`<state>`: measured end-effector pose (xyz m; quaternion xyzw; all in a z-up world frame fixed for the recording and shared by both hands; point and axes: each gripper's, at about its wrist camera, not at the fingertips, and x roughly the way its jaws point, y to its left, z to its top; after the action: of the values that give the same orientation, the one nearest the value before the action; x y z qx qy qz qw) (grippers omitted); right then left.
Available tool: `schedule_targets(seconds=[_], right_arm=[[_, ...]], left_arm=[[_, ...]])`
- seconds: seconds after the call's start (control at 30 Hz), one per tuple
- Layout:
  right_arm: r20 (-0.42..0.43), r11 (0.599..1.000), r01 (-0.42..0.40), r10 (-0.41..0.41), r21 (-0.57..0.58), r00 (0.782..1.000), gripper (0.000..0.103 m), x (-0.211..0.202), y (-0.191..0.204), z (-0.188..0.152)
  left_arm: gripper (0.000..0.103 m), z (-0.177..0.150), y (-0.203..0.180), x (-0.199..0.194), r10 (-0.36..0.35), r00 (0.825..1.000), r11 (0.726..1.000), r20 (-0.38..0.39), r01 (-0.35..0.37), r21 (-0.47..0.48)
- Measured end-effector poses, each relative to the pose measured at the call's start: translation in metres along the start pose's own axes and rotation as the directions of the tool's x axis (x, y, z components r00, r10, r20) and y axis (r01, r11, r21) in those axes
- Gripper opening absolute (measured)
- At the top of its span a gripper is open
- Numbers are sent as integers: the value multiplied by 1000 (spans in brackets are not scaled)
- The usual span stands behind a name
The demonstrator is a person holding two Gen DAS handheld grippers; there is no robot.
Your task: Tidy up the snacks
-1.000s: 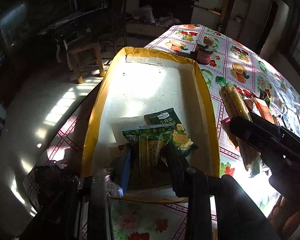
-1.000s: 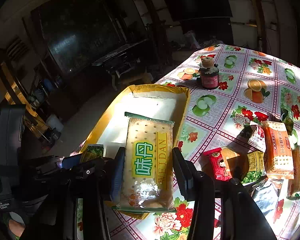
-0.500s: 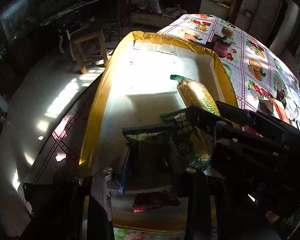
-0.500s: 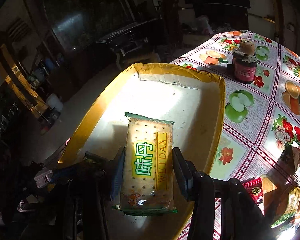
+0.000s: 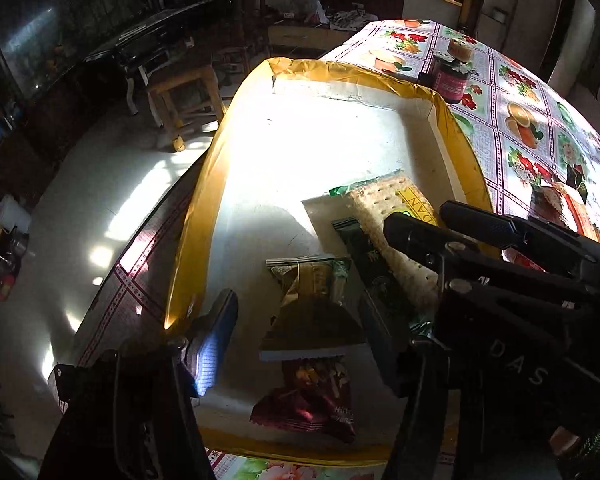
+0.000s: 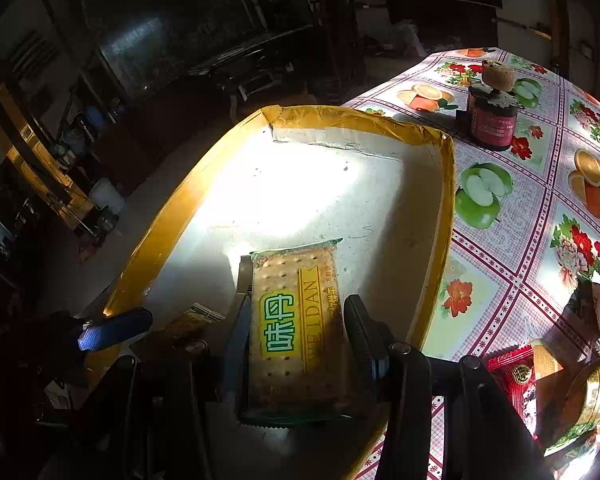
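A yellow-rimmed white tray lies at the table's edge. On its floor are a green-and-gold snack packet, a dark green packet and a red packet. My left gripper stands over the green-and-gold packet. Its jaws are opening, and the packet lies loose between them with neither pad on it. My right gripper is shut on a long cracker packet with green lettering, held low over the tray's near right part. One of the left gripper's fingers shows at the tray's left rim.
A dark jar with a cork lid stands on the fruit-patterned tablecloth beyond the tray. Several loose snack packets lie on the cloth to the right. Left of the tray the table ends above the floor, where a wooden stool stands.
My left jaws have spread and let go of the green-and-gold packet, which now lies in the tray. My right gripper has carried the cracker packet over the rim and down into the tray.
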<state>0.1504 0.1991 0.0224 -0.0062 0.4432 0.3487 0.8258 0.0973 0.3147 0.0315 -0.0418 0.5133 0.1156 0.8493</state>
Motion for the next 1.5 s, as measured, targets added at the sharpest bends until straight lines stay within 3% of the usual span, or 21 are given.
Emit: schedule_targets(seconds=[0.37, 1.03, 1.27, 1.5], right_arm=[[154, 992, 26, -46, 126, 987, 55, -91, -39, -37], [175, 895, 191, -281, 404, 944, 57, -206, -153, -158], [167, 858, 222, -330, 463, 929, 59, -229, -177, -185], [173, 849, 220, -338, 480, 925, 59, -235, -189, -192]], left_arm=[[65, -8, -11, -36, -34, 998, 999, 60, 35, -9], [73, -35, -122, -73, -157, 986, 975, 59, 145, 168], [73, -34, -148, -67, -170, 985, 970, 32, 162, 183], [73, -27, -164, -54, -162, 987, 971, -5, 161, 175]])
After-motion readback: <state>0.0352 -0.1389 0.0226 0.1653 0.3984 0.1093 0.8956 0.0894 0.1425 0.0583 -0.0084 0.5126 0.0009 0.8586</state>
